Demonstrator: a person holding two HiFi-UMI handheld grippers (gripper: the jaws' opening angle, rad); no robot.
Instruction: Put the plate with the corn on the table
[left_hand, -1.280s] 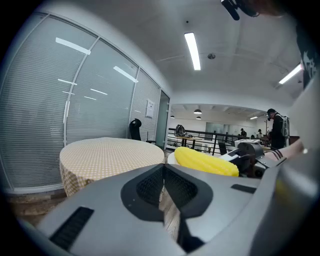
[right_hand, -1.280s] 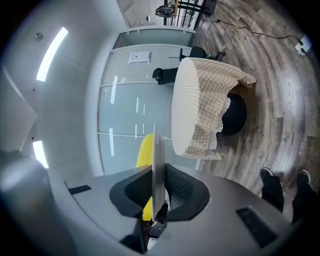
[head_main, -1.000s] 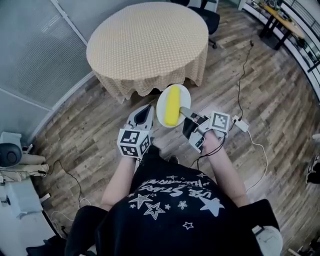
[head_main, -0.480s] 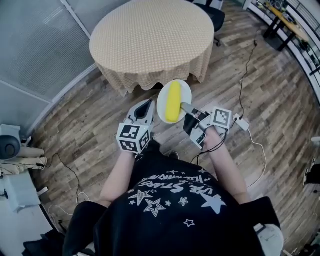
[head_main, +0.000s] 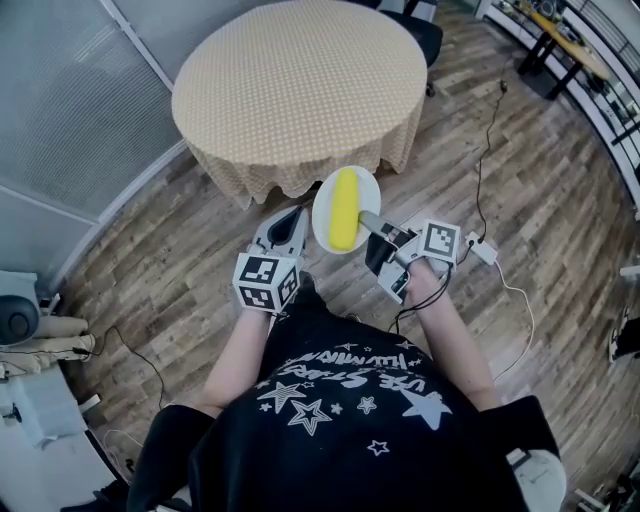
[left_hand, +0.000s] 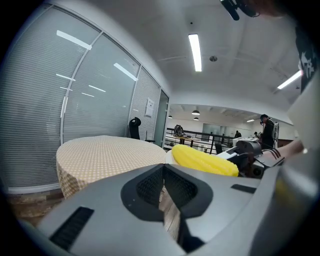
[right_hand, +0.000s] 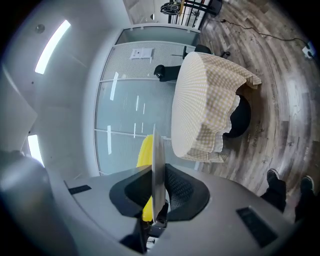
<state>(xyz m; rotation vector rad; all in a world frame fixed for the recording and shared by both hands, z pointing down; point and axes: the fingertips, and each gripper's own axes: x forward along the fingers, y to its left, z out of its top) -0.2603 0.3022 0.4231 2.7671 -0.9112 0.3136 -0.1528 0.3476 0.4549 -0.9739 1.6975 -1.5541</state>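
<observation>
Head view looks steeply down on the counter (head_main: 300, 90). Left and right gripper views face it low, from nearby; the right is rolled sideways.

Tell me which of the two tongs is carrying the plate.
The right tongs: shut on the rim of the plate with the corn. The left tongs, beside it, hold nothing.

- L gripper (left_hand: 163, 172): jaws together at tips, nothing between them; sliver of wood floor shows lower down.
- Corn (left_hand: 205, 160): yellow, lies on white plate (left_hand: 168, 156), beyond jaws, right of centre.
- R gripper (left_hand: 241, 155): at corn's right end; its jaw state can't be read from here.
- Table (left_hand: 105, 155): round, checked beige cloth, left bkgd.
- Glass wall (left_hand: 75, 100) w/ blinds behind table.
</observation>
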